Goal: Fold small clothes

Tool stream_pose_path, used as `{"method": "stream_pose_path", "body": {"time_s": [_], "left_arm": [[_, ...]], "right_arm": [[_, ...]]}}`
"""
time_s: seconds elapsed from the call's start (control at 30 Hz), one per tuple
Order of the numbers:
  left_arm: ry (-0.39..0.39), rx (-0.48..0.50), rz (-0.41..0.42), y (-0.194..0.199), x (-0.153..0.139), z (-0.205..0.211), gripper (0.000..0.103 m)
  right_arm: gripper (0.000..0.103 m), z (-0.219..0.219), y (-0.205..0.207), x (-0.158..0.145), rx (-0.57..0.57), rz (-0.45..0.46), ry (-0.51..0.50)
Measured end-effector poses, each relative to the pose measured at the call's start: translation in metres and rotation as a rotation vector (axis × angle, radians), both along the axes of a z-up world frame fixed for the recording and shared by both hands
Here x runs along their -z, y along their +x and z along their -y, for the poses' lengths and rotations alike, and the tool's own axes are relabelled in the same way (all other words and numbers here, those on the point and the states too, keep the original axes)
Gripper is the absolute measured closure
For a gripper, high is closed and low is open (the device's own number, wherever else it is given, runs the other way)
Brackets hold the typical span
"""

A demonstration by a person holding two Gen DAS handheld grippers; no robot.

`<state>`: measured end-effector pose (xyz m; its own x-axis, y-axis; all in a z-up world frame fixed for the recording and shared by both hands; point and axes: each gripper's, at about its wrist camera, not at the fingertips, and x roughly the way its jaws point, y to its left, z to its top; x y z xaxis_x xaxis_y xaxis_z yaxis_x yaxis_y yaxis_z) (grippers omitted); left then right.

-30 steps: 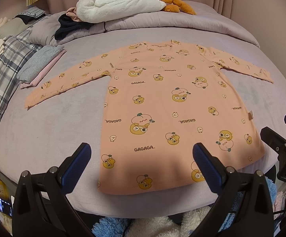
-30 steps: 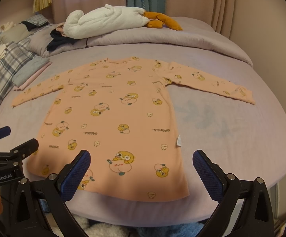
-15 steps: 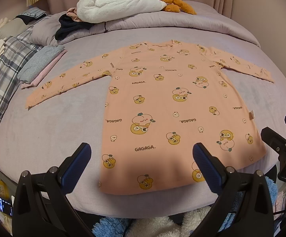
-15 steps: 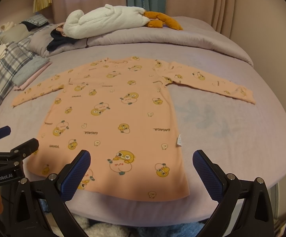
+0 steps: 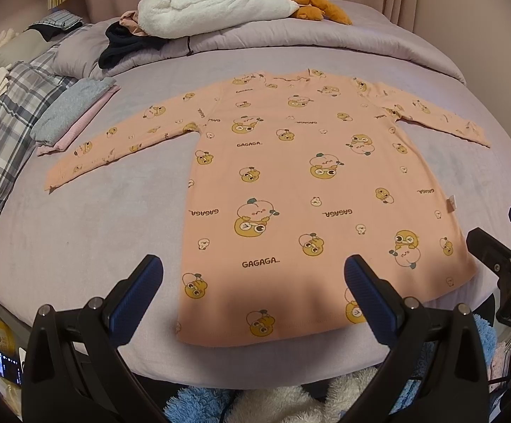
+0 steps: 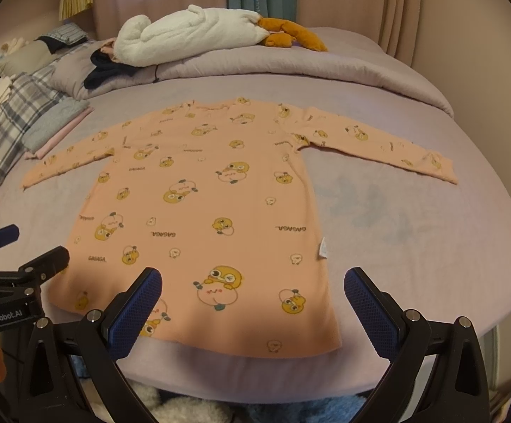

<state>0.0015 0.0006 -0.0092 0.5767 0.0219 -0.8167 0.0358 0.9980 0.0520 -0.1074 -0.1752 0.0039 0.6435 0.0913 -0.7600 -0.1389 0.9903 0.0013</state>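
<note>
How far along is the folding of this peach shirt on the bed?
Done: the shirt lies flat on the bed, both sleeves spread out. In hand: nothing; the left gripper and right gripper are open near the hem, apart from it. Left: every fold. A folded pile sits beside the left sleeve.

Shirt [image 5: 312, 190] flat on bed [image 5: 90, 225], folded stack [image 5: 72, 112] left

I'm looking at a soft matt cotton-looking shirt [image 5: 312, 190] lying on a slightly fuzzy cloth bedspread [image 5: 90, 225]. The finger pads [image 5: 134, 299] are showing textured blue rubber on matt black plastic.
</note>
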Motion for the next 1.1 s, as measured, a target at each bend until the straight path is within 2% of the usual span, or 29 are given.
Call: {"method": "stream_pose_path", "body": {"time_s": [0.63,0.87,0.97,1.1], "left_arm": [[0.001,-0.001,-0.015,0.002,0.001,0.002,0.0],[-0.025,-0.05,-0.015,0.009,0.005,-0.005,0.0],[-0.072,-0.071,-0.02,0.014,0.009,-0.013,0.0],[-0.172,-0.073,-0.059,0.027,0.018,-0.02,0.0]], "right_arm": [[0.001,0.007,0.005,0.004,0.01,-0.02,0.021],[0.001,0.01,0.009,0.008,0.001,-0.031,0.037],[0.001,0.021,0.017,0.011,-0.036,-0.046,0.139],[0.001,0.059,0.035,0.017,-0.044,-0.047,0.368]]}}
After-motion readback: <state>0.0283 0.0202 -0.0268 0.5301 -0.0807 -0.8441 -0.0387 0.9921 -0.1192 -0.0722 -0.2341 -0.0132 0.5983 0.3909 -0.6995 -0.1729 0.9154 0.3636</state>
